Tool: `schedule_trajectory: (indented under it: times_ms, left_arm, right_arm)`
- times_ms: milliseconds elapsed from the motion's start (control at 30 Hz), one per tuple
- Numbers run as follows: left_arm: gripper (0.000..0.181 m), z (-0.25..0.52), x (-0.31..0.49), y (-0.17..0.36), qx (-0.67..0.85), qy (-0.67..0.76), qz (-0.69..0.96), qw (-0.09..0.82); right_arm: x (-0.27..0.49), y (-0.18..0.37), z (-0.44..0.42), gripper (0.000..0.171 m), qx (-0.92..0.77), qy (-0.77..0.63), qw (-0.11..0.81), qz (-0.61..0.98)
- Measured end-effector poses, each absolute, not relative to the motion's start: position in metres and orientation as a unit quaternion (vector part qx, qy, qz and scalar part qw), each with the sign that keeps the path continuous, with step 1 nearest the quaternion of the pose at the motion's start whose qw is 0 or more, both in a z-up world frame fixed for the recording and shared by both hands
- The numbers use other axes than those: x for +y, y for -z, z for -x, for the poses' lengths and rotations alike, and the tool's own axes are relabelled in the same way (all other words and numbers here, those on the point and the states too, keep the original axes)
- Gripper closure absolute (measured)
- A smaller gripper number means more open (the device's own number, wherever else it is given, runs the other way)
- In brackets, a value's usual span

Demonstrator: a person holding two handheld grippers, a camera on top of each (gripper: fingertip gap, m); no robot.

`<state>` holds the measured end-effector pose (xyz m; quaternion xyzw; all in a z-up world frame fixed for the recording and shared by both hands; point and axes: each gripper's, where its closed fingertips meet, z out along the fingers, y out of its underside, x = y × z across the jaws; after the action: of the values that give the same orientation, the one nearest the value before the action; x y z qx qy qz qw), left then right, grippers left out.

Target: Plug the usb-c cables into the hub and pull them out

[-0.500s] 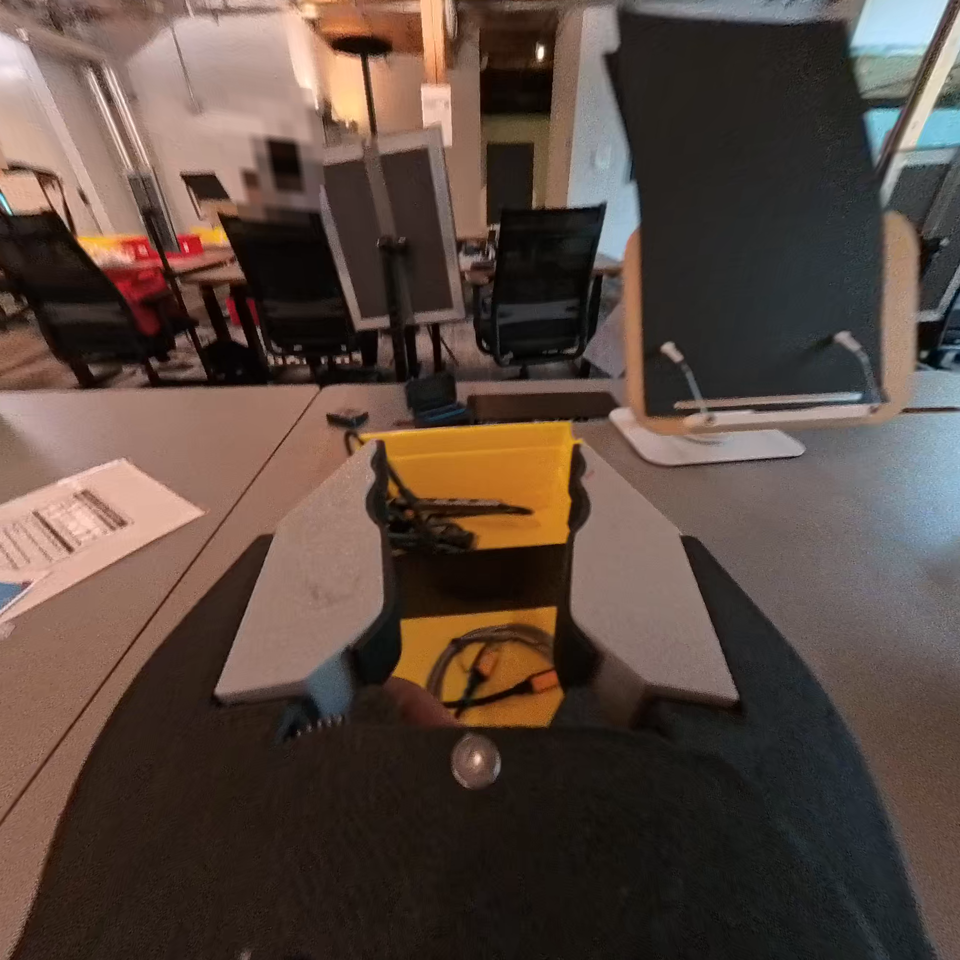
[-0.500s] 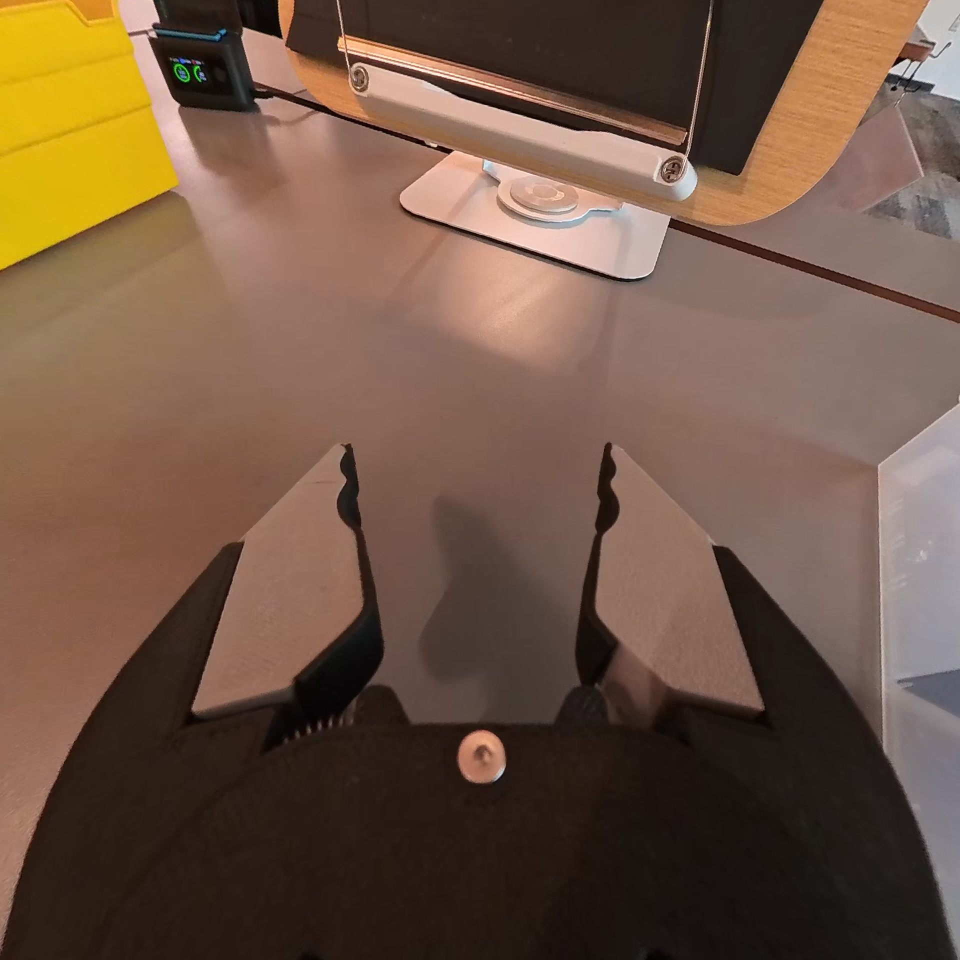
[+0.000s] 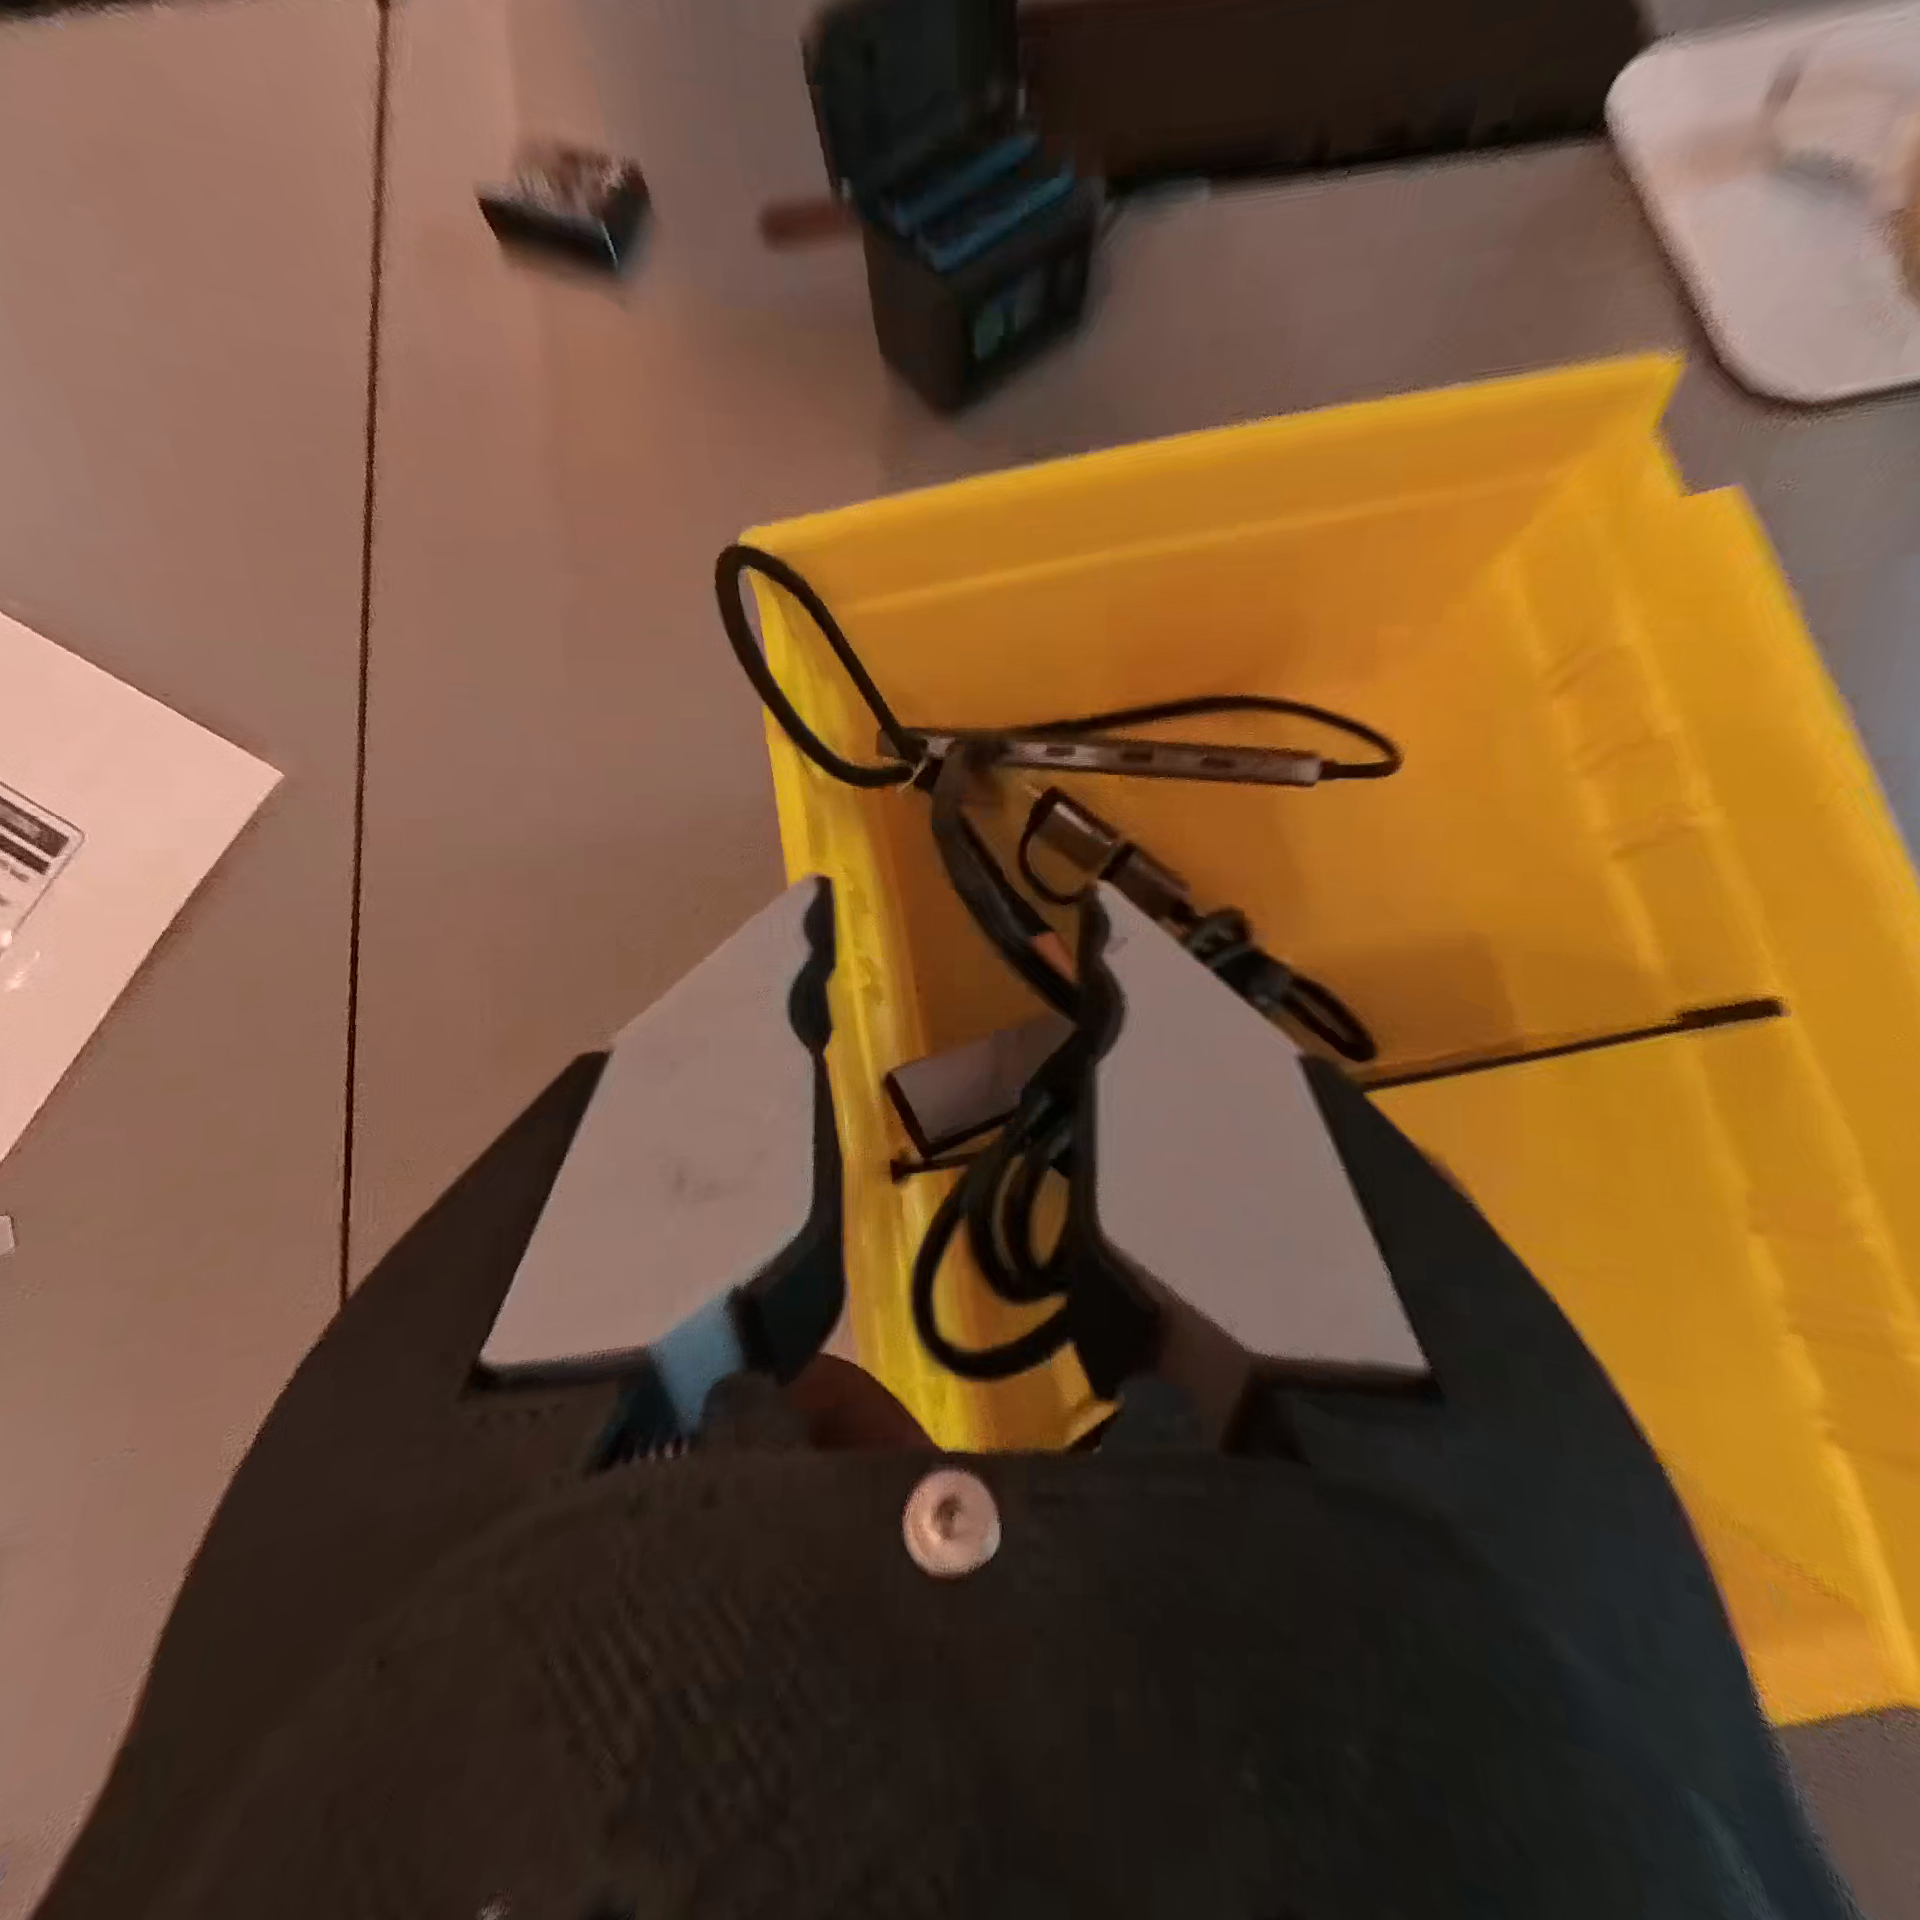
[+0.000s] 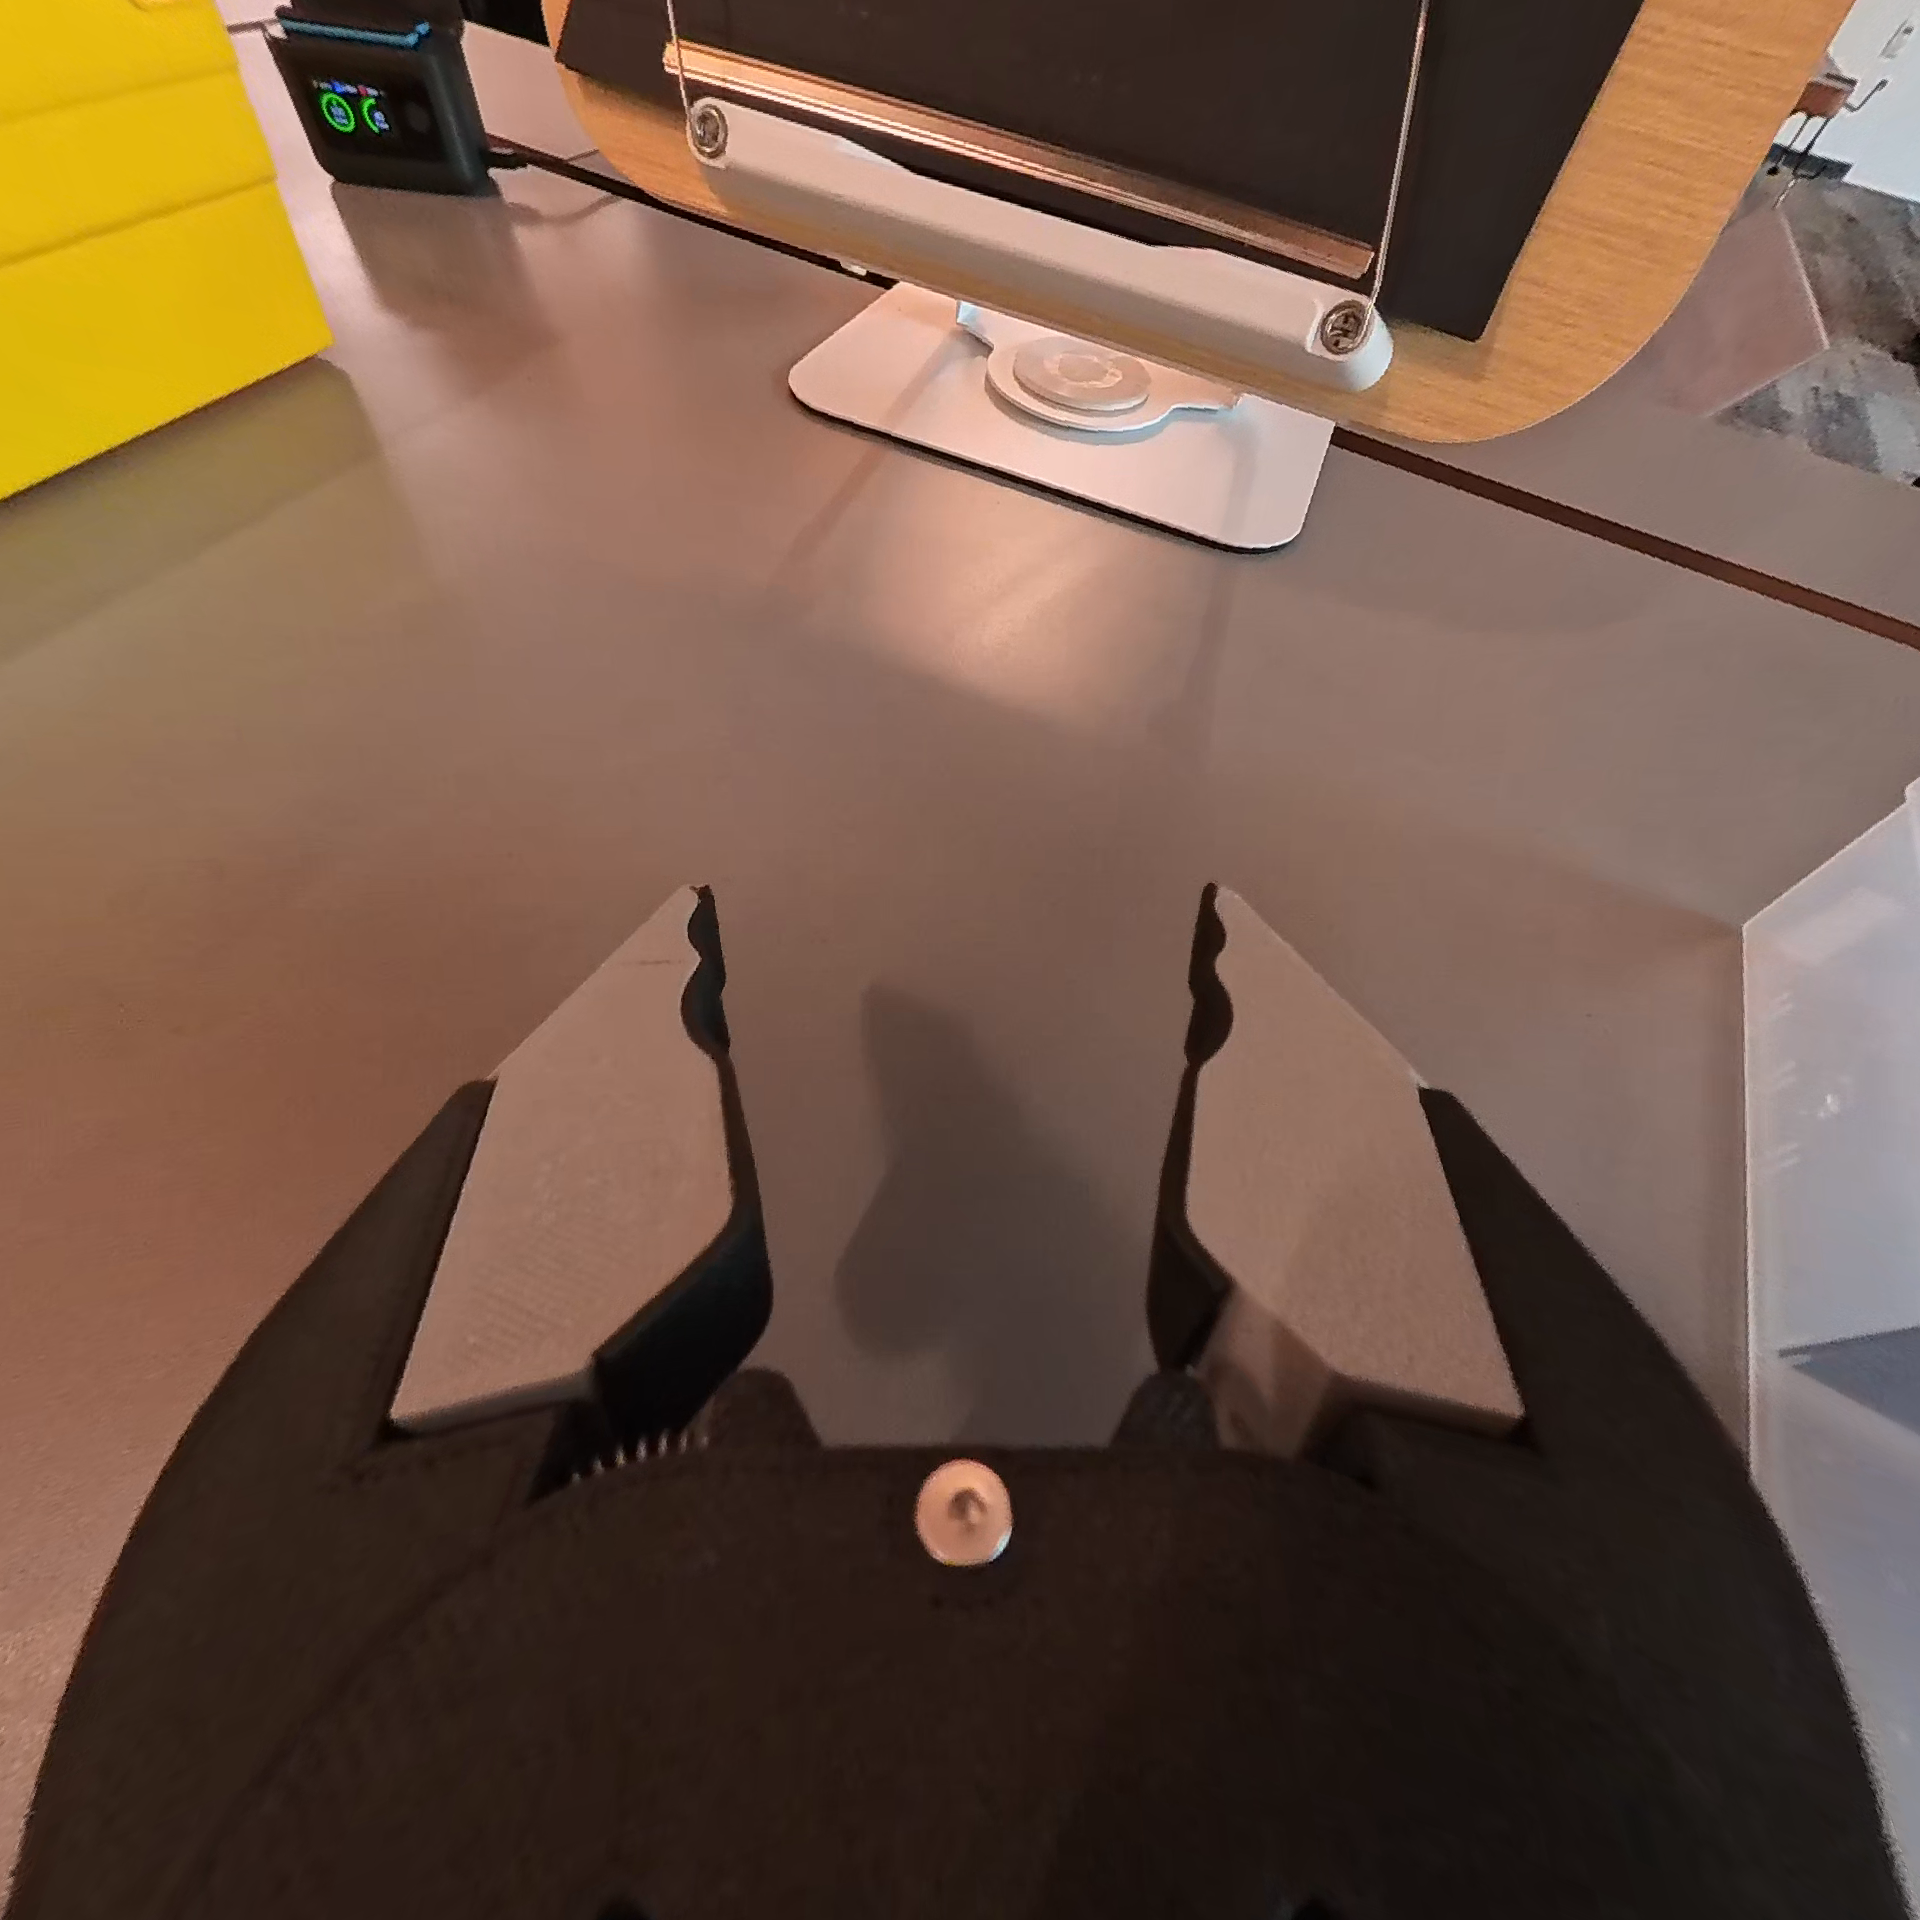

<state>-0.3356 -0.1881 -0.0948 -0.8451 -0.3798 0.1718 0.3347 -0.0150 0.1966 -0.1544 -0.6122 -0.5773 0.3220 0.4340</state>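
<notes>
A yellow bin (image 3: 1247,499) holds a slim grey hub (image 3: 1143,753) with a black lead looping over the bin's left wall. Below it lie tangled black usb-c cables (image 3: 1039,1143) and a loose plug (image 3: 1070,842). My left gripper (image 3: 961,914) is open and empty, pointing down at the bin's left wall. Its left finger is outside the wall and its right finger is over the cables. My right gripper (image 4: 956,904) is open and empty above bare table, to the right of the bin (image 4: 125,260).
A black charger case (image 3: 977,239) (image 4: 384,114) and a small black box (image 3: 566,203) stand behind the bin. A sheet of paper (image 3: 94,831) lies left. A screen stand with white base (image 4: 1060,416) is ahead of the right gripper. A translucent box (image 4: 1829,1143) sits at right. The tips of one gripper are about 50 centimeters away from the tips of the other. The loose plug (image 3: 1070,842) is closer to my left gripper, around 9 centimeters from its tips; the right tips are 45 centimeters off.
My left gripper has tipped downward and moved forward over the bin, so it now looks into it from above. The right gripper has barely moved.
</notes>
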Motion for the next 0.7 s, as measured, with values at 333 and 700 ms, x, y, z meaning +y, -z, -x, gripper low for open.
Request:
schedule_trajectory:
  times_ms: [333,700]
  left_arm:
    - [0.181,0.335,-0.156,0.02,-0.33,-0.208,0.831,0.397]
    - [0.181,0.229,-0.083,-0.111,-0.057,-0.324,0.781,0.531]
  right_arm:
    - [0.193,0.156,0.016,0.084,-0.588,-0.316,0.434,0.605]
    - [0.174,0.158,0.015,0.085,-0.606,-0.361,0.389,0.592]
